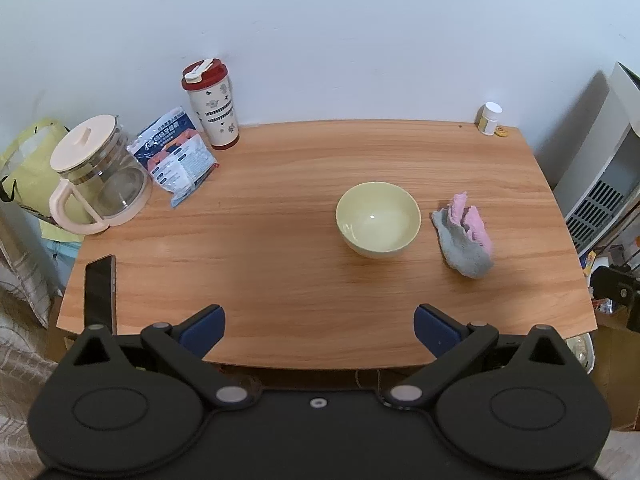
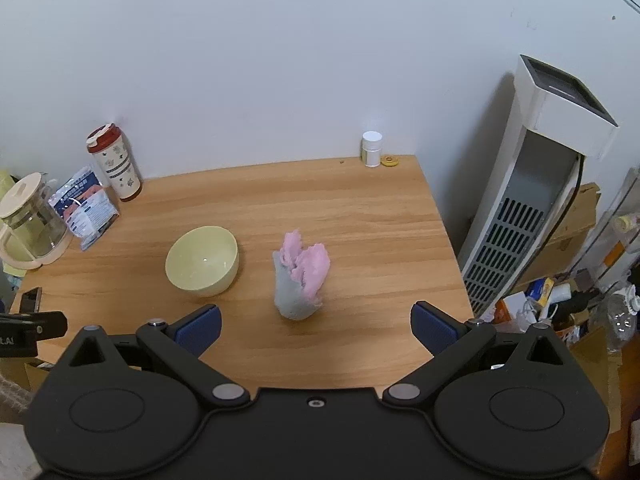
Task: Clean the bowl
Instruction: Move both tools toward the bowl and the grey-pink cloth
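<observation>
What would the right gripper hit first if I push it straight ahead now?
Most likely the cloth: it lies on the table between the open right gripper fingers' line. The bowl sits off to its left.

Glossy bowl [image 1: 378, 220], fluffy cloth [image 1: 464, 240].

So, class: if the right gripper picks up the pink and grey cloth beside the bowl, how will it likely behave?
The cloth lies crumpled in soft folds, so it will probably flop and droop rather than hold its shape. Its fuzzy surface suggests that the open right gripper would hold it without slipping. It looks light, and should lift without disturbing the bowl, which stands apart from it.
</observation>
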Demonstrator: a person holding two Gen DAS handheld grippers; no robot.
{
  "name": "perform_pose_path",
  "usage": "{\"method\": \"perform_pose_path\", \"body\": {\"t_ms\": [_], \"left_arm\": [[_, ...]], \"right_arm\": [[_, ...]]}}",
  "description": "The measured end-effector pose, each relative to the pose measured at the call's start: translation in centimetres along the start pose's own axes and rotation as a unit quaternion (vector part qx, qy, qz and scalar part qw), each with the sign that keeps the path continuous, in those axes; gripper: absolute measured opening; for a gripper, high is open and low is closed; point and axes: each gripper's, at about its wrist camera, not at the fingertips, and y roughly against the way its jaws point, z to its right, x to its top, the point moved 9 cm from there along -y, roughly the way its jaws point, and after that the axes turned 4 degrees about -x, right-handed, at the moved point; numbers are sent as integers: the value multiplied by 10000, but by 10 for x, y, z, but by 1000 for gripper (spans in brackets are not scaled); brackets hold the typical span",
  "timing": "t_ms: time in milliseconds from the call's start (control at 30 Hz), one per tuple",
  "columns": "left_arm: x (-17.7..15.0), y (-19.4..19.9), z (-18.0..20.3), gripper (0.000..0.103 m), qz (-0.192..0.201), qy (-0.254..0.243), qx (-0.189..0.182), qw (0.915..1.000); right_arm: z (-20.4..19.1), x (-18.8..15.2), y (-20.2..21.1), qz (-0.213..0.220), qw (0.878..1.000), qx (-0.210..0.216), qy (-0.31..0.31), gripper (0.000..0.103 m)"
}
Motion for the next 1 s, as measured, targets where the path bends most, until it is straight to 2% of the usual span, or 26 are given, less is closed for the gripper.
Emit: {"method": "perform_pose_path", "body": {"t_ms": [500, 767, 1000], "left_arm": [[-1, -1, 4, 103, -47, 54, 48, 10000], [2, -12, -3, 103, -224, 113, -37, 9997], [2, -17, -2, 103, -295, 243, -33, 9993]], "right_arm": [[6, -1, -7, -131, 9999, 34, -85, 103], [7, -3, -11, -166, 9998, 122, -68, 103], [21, 8, -14, -8, 10000, 18, -97, 103]]}}
